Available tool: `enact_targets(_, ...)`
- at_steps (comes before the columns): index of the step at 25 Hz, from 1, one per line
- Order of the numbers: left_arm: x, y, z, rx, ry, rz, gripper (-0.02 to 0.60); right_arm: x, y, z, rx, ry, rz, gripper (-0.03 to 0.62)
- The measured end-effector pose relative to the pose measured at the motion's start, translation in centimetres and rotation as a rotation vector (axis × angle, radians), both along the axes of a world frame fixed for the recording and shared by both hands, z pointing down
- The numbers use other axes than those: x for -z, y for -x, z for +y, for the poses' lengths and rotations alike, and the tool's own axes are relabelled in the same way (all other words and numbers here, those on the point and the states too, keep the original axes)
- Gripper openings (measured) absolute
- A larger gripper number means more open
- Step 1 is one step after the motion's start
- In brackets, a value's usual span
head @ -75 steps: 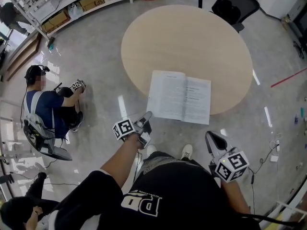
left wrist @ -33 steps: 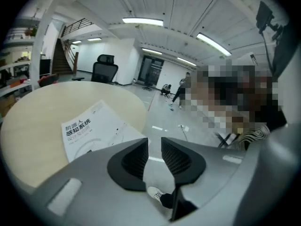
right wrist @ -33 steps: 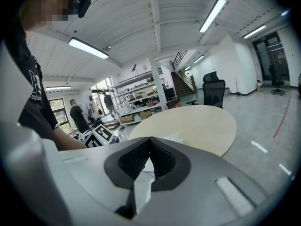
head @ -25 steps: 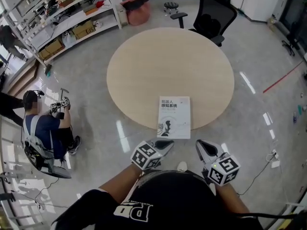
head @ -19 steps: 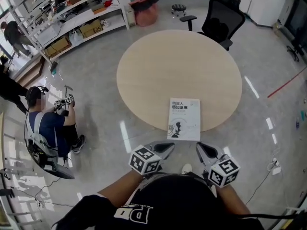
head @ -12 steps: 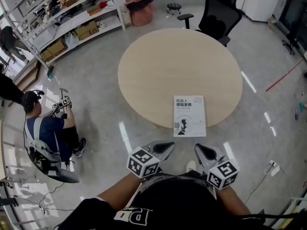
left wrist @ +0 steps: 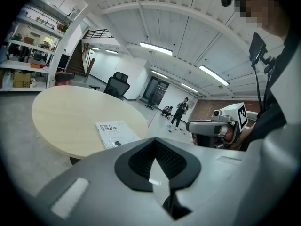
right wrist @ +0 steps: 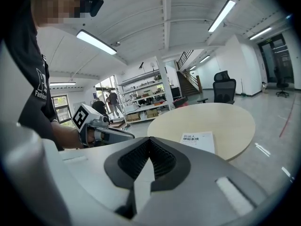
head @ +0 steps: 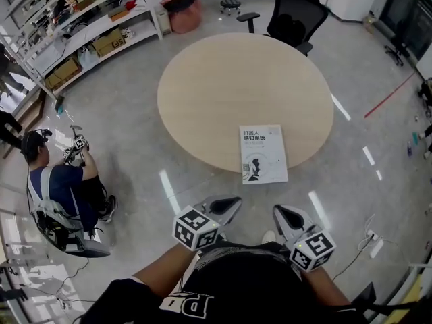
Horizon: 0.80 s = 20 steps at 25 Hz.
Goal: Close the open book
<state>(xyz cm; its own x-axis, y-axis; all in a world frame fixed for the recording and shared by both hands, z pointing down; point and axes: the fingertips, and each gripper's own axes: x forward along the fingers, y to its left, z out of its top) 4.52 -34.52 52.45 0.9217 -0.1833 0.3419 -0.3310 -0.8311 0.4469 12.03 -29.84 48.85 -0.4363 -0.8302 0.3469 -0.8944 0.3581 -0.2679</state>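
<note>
- Head view shows the book point(head: 263, 154) lying closed on the round table point(head: 202, 73), cover up. It is just right of centre in the frame, at the table's near rim. Whether its lower edge overhangs the rim we cannot tell.
- We see no open pages and no raised cover, so we judge the closing itself done.
- The left gripper point(head: 233, 200) sits in the lower middle of the frame, short of the table and apart from the book. In the left gripper view its jaws are pressed together with nothing between them.
- The right gripper point(head: 277, 210) sits just to the right of it, likewise clear of the book. In the right gripper view its jaws also meet, empty.
- Both tools point up the frame toward the book, and neither touches it or the table.
- What is left, as we judge it, is little or nothing: perhaps nudging the book further onto the table if it does overhang.
- A seated person point(head: 57, 181) at the left edge and an office chair point(head: 290, 12) at the top take no part.
</note>
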Motion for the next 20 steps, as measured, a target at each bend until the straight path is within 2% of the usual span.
enact_targets(5, 1.2, -1.5, 1.0, 0.023, -0.026, 0.009, 0.008, 0.5, -0.5, 0.1, 0.07, -0.015, 0.019, 0.008)
enact_targets(13, 3.8, -4.9, 2.7, 0.177, -0.04, 0.033, 0.008, 1.4, -4.8, 2.1, 0.157, -0.039, -0.007, 0.008)
enact_targets(16, 4.3, -5.9, 4.2, 0.23, -0.037, 0.014, 0.008, 1.5, -6.1, 3.6, 0.206, -0.038, -0.018, 0.008)
enact_targets(20, 4.6, -8.2, 7.2, 0.248, -0.029, -0.011, 0.008, 1.6, -8.3, 5.3, 0.249, -0.034, -0.034, 0.008)
